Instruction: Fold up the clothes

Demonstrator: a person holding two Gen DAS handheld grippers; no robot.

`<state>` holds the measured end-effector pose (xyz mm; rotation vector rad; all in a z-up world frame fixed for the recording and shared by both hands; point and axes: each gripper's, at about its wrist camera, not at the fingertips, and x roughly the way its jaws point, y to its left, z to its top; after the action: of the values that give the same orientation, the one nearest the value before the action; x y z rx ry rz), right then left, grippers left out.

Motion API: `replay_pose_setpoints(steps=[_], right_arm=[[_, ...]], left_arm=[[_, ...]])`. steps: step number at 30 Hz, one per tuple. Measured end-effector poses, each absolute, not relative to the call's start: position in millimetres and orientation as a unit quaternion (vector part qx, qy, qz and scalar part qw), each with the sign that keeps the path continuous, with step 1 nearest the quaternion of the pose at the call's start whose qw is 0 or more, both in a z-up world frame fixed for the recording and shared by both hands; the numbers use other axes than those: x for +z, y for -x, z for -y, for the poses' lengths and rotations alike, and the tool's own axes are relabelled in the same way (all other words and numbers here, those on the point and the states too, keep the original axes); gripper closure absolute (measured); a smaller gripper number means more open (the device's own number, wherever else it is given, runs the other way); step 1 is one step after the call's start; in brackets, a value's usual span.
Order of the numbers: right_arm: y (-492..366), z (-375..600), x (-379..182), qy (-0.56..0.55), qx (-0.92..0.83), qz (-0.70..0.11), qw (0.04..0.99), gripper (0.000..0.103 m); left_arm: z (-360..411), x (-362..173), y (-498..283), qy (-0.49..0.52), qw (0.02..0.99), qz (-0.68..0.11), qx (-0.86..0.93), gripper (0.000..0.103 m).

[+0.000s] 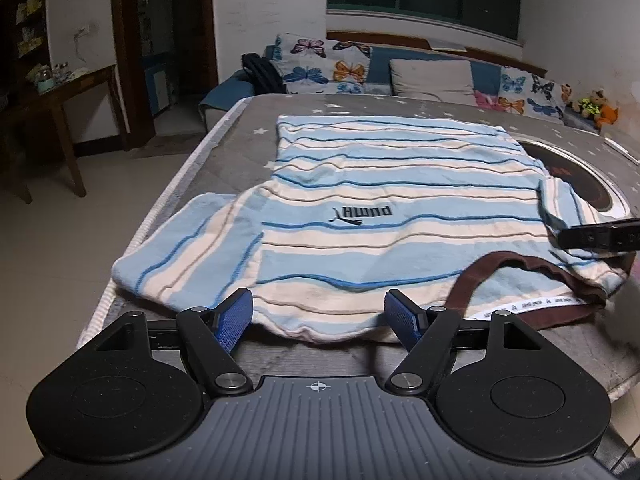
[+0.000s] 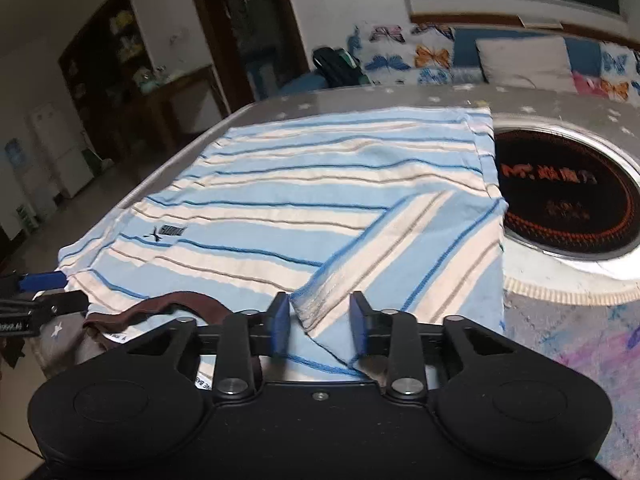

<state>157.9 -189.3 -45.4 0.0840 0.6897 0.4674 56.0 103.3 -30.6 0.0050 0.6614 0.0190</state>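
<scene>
the striped t-shirt (image 1: 360,208) is lying flat on the grey star-print tabletop (image 1: 240,152), one sleeve (image 2: 420,256) folded over its body. the left hand-held gripper (image 1: 319,312) is hovering spread at the shoulder edge. the right hand-held gripper (image 2: 320,320) is sitting spread around the sleeve's cuff.

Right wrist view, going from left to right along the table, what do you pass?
Left gripper → brown collar → folded-in sleeve of the striped shirt → round black cooktop.

butterfly blanket (image 1: 320,64), pillow (image 1: 432,78), wooden table (image 1: 60,96).
</scene>
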Motion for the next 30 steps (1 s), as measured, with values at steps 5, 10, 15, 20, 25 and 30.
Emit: replay_pose_setpoints(steps=[5,10,15,20,25,30], right_arm=[[-158,199,-38,-0.031,0.204,-0.323,0.924,0.063],[-166,202,-49,-0.013,0.190,-0.346,0.919,0.063],[-165,199,-49,-0.001,0.190,-0.352,0.917,0.058],[-166,194,-54,0.000,0.191,-0.353,0.916,0.052],[-165,193,-55,-0.002,0.191,-0.352,0.916,0.050],[-166,193,-55,-0.005,0.191,-0.350,0.917,0.049]], left_arm=[[-121,-24,-56,0.014,0.950,-0.311,0.037,0.029],[-140,-24,-58,0.032,0.947,-0.308,0.090,0.029],[-164,-27,-60,0.079,0.935,-0.306,0.162,0.029],[-196,-33,-69,0.172,0.914,-0.313,0.193,0.029],[-211,-36,-72,0.216,0.906,-0.309,0.194,0.047],[-217,-36,-73,0.240,0.905,-0.298,0.187,0.091]])
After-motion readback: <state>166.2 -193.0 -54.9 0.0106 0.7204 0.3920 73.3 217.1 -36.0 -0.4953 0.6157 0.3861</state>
